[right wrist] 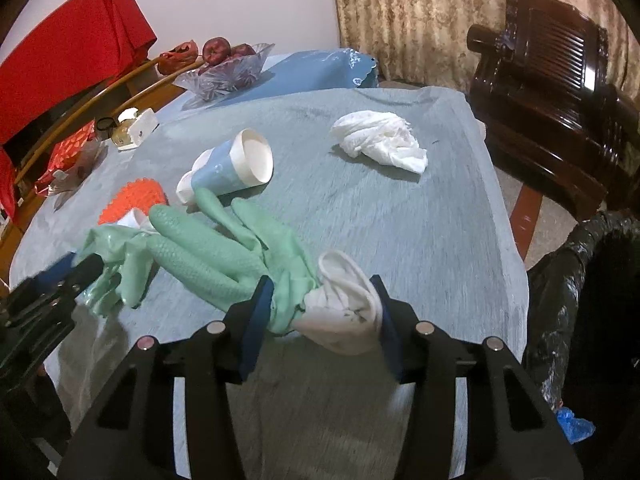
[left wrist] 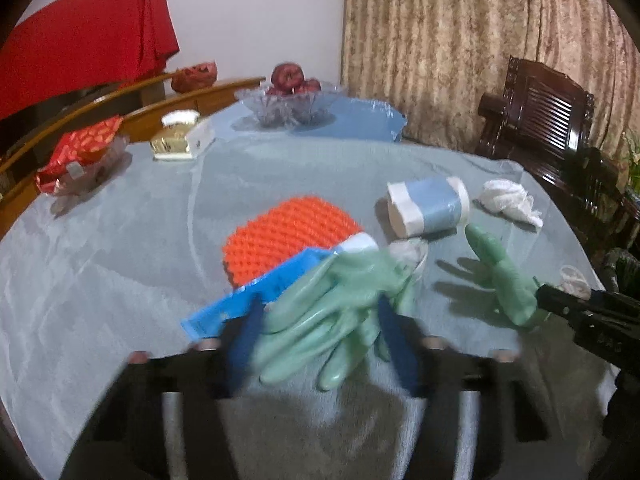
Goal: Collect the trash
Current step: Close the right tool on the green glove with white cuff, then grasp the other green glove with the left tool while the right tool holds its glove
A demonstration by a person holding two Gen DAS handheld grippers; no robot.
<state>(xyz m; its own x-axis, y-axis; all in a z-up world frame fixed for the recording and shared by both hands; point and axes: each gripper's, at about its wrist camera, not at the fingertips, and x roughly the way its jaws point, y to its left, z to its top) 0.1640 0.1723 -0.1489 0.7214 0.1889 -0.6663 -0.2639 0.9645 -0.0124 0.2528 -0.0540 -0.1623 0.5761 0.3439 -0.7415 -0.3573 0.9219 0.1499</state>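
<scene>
Table under a grey-blue cloth [right wrist: 400,208]; left gripper [left wrist: 320,316] pinches one green glove [left wrist: 320,320], right gripper [right wrist: 320,304] pinches the other green glove's cuff [right wrist: 288,300]; paper cups [right wrist: 232,168], crumpled tissue [right wrist: 380,140] remain on the cloth; black-lined bin [right wrist: 580,280] stands just beside the table; collection appears barely begun.

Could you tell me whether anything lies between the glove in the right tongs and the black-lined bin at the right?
Nothing visible does. The right tongs grip the green glove by its cuff; only bare tablecloth separates it from the bin.

On the table [right wrist: 400,220], the cup [right wrist: 230,168] lies left of the tissue [right wrist: 380,140], gloves [right wrist: 208,252] seemingly just before it
</scene>
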